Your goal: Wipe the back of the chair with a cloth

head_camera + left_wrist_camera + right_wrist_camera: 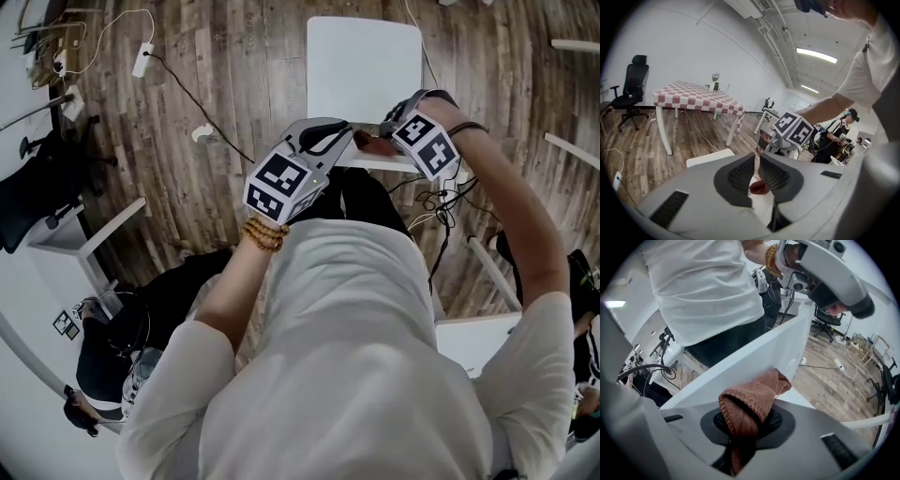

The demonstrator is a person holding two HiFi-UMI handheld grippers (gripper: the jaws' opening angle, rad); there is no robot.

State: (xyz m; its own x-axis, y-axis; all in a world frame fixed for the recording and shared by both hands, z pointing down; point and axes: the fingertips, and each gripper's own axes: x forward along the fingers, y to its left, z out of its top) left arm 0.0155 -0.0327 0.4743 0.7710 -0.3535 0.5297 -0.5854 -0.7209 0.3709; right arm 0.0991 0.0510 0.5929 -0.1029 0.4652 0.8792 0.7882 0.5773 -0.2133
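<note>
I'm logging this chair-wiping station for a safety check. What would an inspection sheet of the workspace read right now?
Surface: white chair back, upright, no marks visible.
Job's things: brown cloth bunched against the chair back.
Clutter: nothing seen on the chair seat.
Grippers: left gripper shut on the chair back's top edge; right gripper shut on the cloth.
Cables: white power strip and black cable loose on the wood floor.
Surroundings: checked table, black office chair, a person nearby.
</note>
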